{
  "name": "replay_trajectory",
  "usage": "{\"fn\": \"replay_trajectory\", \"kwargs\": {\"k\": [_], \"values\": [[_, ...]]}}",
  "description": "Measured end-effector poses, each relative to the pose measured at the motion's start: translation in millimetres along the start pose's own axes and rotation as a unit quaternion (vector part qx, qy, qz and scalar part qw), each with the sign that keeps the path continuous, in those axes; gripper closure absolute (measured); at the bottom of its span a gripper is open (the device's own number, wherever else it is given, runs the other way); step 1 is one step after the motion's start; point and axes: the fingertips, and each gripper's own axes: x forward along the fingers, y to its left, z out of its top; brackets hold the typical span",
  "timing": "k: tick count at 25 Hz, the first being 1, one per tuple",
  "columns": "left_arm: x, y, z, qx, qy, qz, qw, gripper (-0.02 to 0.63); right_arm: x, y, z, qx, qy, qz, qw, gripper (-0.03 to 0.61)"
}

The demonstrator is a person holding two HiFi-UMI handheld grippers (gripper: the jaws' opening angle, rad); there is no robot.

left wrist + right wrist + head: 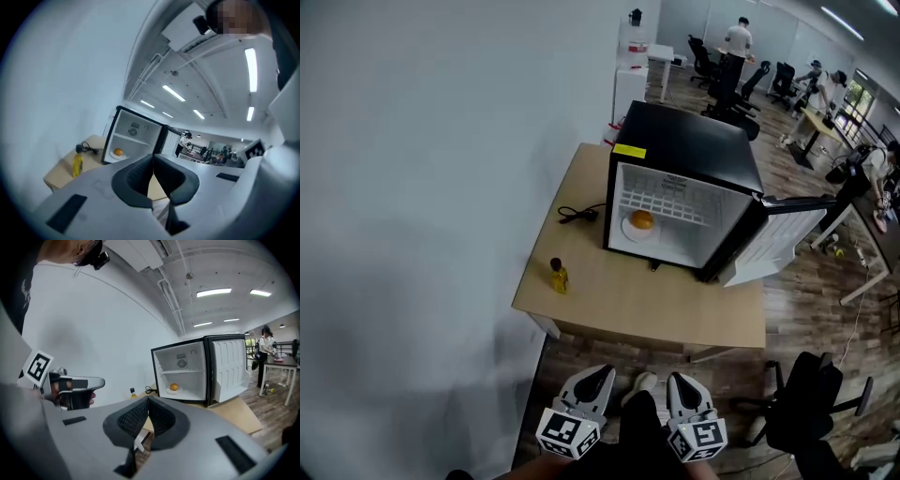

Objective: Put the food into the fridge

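Orange (643,220) set inside the open mini fridge (694,141) — both tools shut, nothing held
The orange is seen on a white plate (630,232) on the fridge floor, with the door (778,242) swung wide. A yellow bottle (559,277) is stood on the desk (656,305). The left tool (598,375) and right tool (679,379) are held well back from the desk — jaws pressed together.

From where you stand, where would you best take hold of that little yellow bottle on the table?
The yellow bottle stands upright near the table's front left corner, apart from the black cable and the fridge. So probably grip its body, below the dark cap, coming in level from the table's near edge, with one jaw on either side.
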Motion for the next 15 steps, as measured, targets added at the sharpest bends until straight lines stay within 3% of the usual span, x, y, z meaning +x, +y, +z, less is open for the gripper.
{"fn": "replay_trajectory", "kwargs": {"k": [2, 6, 11, 15], "values": [[-15, -12, 3, 0.03, -0.005, 0.008, 0.9995, 0.595, -18, 6, 5, 0.024, -0.011, -0.02, 0.999, 0.518], [-20, -30, 1, 0.003, 0.008, -0.006, 0.9999, 0.595, -48, 9, 22, 0.014, -0.03, -0.04, 0.999, 0.518], [-31, -46, 7, 0.012, -0.004, 0.03, 0.9995, 0.597, -75, 19, 39, -0.018, -0.049, -0.008, 0.999, 0.518], [-47, -84, 13, 0.019, -0.006, 0.063, 0.9978, 0.595, -115, 16, 52, -0.026, -0.061, -0.003, 0.998, 0.518]]}}
